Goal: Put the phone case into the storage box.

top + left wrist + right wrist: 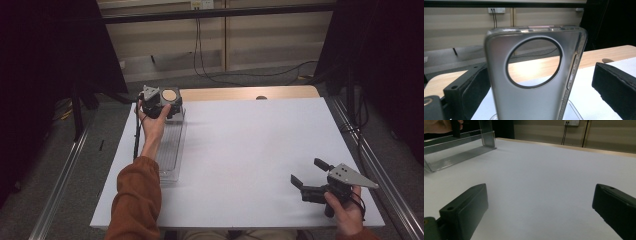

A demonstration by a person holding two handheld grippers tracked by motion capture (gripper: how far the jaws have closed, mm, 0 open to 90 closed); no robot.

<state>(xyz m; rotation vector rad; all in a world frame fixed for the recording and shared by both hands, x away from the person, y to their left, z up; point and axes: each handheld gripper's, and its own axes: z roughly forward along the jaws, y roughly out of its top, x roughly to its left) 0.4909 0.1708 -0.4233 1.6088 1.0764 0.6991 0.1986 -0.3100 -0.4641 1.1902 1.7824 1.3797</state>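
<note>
Left gripper (167, 107) at the far end of the clear tray (170, 150) with a phone case (534, 75) between its jaws – right gripper (310, 182) idle.

I judge the step in hand to be the seating or lifting of the case at the tray's far end. From the left gripper view the case stands upright between the jaws, its round camera cut-out facing me; the right jaw stands clear of its edge, so I read the left gripper as released, not yet clamped. The next move calls for closing squarely on the case's side edges without tipping it. My left forearm reaches forward along the tray, hand raised at its far end. The right gripper rests low near the table's (250, 145) near right corner – jaws spread wide, nothing between them.
</note>
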